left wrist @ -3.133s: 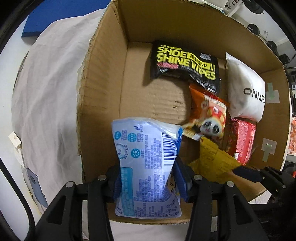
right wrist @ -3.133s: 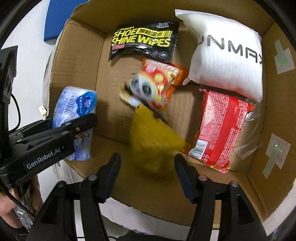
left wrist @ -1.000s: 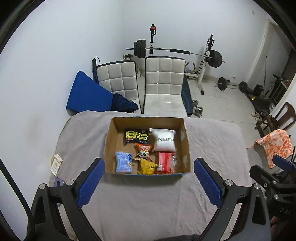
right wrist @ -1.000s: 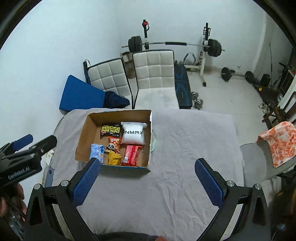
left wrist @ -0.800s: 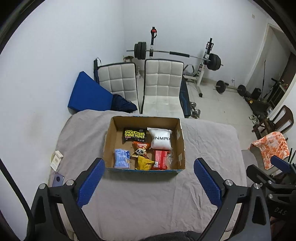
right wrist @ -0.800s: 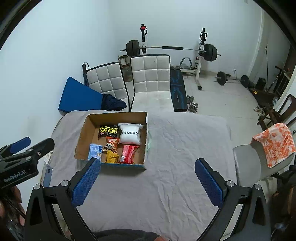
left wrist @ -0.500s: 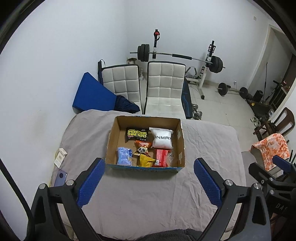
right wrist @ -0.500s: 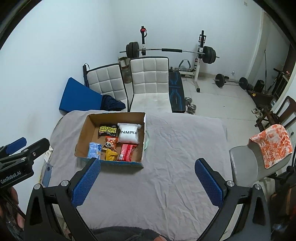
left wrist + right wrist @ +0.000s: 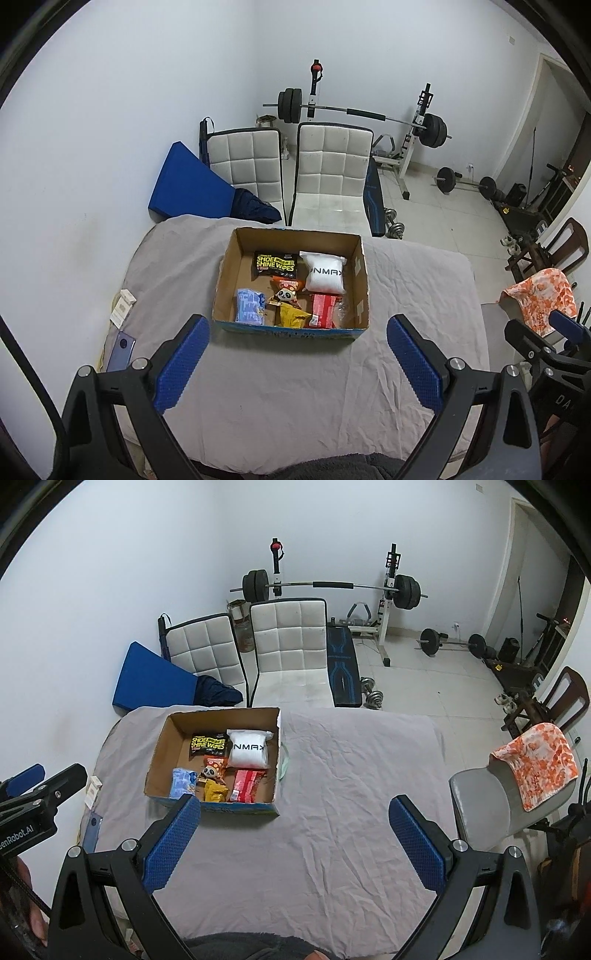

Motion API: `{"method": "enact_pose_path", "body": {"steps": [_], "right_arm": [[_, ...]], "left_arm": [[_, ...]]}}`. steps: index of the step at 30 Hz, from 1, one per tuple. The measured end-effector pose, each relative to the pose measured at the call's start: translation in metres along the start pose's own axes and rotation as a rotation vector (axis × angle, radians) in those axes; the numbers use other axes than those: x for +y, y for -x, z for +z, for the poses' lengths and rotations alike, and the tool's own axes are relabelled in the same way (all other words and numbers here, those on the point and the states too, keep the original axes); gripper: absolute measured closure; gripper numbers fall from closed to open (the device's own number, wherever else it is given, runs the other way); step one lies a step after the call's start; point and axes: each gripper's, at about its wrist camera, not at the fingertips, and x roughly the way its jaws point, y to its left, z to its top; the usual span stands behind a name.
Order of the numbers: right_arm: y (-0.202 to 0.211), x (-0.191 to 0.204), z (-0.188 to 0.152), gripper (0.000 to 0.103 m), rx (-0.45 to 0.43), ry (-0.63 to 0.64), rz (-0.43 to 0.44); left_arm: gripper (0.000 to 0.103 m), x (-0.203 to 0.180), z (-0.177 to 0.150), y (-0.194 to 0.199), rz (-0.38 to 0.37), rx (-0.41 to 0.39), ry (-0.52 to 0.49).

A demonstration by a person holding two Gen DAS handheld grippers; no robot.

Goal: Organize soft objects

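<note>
- The left gripper (image 9: 298, 354) has its fingers spread wide and grips nothing.
- The right gripper (image 9: 294, 834) also has its fingers spread wide, with nothing between them.
- The cardboard box (image 9: 360, 275) stands on the grey-covered table (image 9: 417, 295), well ahead of both finger pairs.
- Inside the box lie the blue pack (image 9: 250, 306), yellow packet (image 9: 291, 316), red packet (image 9: 322, 305), panda snack bag (image 9: 286, 291), shoe shine wipes (image 9: 276, 264) and white pouch (image 9: 326, 274).
</note>
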Motion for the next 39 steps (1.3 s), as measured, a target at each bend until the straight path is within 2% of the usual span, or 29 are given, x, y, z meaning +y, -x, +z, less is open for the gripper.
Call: {"method": "enact_pose_path", "body": {"steps": [19, 39], "right_arm": [[0.0066, 0.0037, -0.0015, 0.0, -0.028, -0.004, -0.065], [0.0062, 0.0041, -0.0028, 0.0, -0.036, -0.012, -0.085]], "left_arm": [[0.004, 0.0088, -0.0043, -0.0072, 0.006, 0.029, 0.01], [0.004, 0.0065, -0.0069, -0.0083, 0.01, 0.03, 0.009]]}}
